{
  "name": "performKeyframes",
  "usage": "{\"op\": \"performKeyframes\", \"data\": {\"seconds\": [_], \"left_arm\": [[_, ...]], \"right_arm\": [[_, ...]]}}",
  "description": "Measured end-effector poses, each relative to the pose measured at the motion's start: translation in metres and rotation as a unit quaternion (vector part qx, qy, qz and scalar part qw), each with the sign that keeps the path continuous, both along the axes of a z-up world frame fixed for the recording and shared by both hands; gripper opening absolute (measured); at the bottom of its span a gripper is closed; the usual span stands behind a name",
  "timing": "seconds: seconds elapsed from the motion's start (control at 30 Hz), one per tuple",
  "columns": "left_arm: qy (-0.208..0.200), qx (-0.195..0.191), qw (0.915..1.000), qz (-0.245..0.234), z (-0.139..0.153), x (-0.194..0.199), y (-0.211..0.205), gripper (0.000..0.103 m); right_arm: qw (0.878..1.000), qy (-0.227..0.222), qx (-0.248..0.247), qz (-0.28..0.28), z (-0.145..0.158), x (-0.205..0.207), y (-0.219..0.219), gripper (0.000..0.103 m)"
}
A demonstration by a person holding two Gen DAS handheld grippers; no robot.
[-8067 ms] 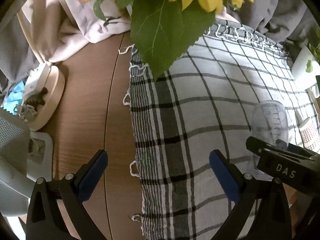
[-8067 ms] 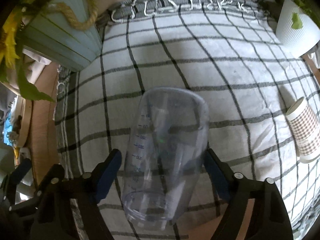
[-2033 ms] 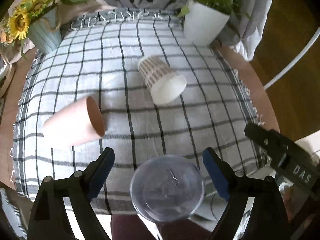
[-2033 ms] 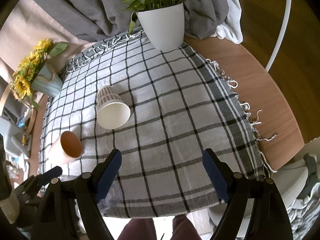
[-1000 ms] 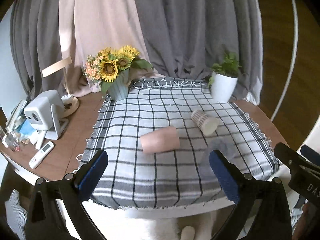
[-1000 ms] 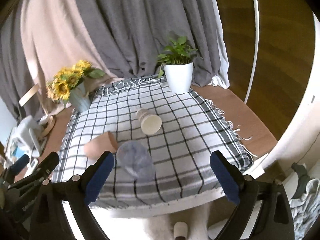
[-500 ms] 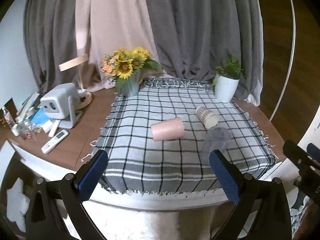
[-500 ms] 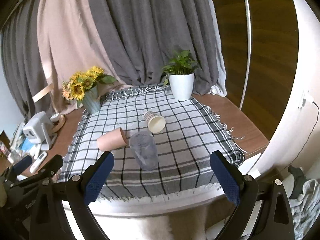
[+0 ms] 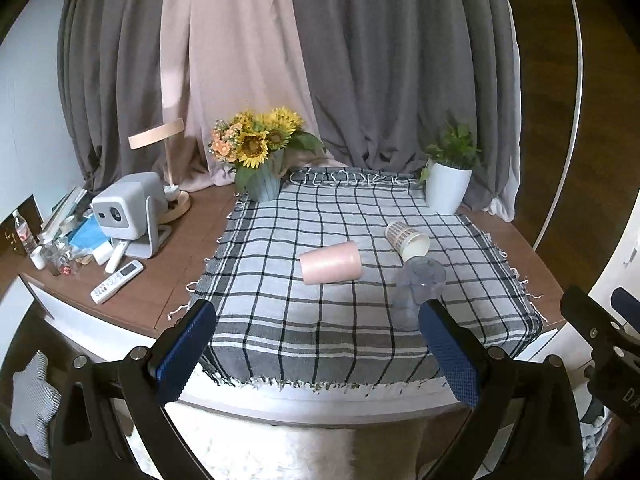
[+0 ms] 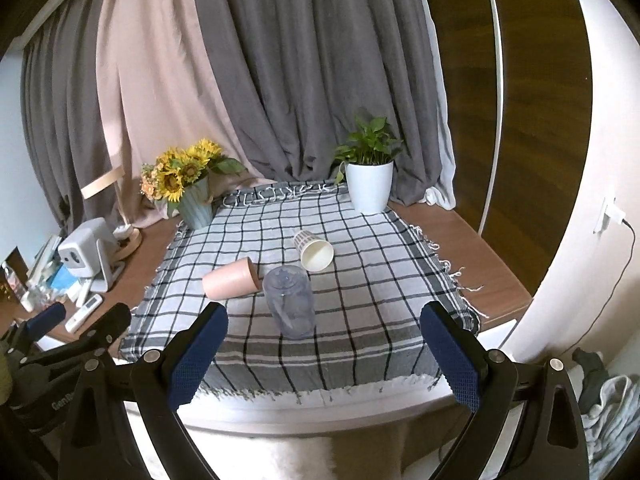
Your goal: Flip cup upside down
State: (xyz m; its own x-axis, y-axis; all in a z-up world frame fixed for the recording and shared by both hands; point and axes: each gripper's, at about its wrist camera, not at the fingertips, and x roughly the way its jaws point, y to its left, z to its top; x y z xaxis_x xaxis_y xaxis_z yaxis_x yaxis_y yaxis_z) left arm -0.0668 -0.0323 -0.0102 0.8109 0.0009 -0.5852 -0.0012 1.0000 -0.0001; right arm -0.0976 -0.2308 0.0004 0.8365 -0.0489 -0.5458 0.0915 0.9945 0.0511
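Note:
A clear plastic cup (image 10: 291, 302) stands upside down, closed bottom up, near the front of the checked cloth (image 10: 360, 264); it also shows in the left wrist view (image 9: 418, 286). My left gripper (image 9: 316, 354) is open and empty, held back in front of the table. My right gripper (image 10: 322, 356) is open and empty, also well back from the table. Neither touches the cup.
A pink cup (image 10: 230, 279) and a patterned paper cup (image 10: 313, 250) lie on their sides behind the clear cup. A sunflower vase (image 10: 192, 192) and a white plant pot (image 10: 368, 188) stand at the back. A projector (image 9: 128, 212), remote and clutter sit on the left.
Both grippers have pulled further back and up from the table. The clear cup stays standing upside down on the cloth, released.

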Motion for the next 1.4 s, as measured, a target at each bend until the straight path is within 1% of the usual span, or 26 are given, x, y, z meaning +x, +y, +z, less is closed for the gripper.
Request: {"op": "performKeyframes", "data": {"seconds": [0.17, 0.3, 0.73, 1.4], "left_arm": [[0.008, -0.010, 0.9999, -0.005, 0.000, -0.001, 0.002, 0.103], [0.008, -0.004, 0.9999, -0.010, 0.001, -0.004, -0.001, 0.103], [0.006, 0.000, 0.9999, -0.012, 0.003, -0.005, -0.003, 0.103], [0.008, -0.002, 0.9998, -0.016, 0.006, -0.004, -0.004, 0.103]], "right_arm": [[1.000, 0.000, 0.008, -0.001, 0.003, -0.006, -0.004, 0.097], [1.000, -0.001, 0.006, 0.000, 0.003, -0.007, -0.005, 0.097], [1.000, 0.001, 0.009, 0.000, 0.002, -0.011, -0.007, 0.097], [1.000, 0.004, 0.008, -0.002, 0.000, -0.011, -0.008, 0.097]]}}
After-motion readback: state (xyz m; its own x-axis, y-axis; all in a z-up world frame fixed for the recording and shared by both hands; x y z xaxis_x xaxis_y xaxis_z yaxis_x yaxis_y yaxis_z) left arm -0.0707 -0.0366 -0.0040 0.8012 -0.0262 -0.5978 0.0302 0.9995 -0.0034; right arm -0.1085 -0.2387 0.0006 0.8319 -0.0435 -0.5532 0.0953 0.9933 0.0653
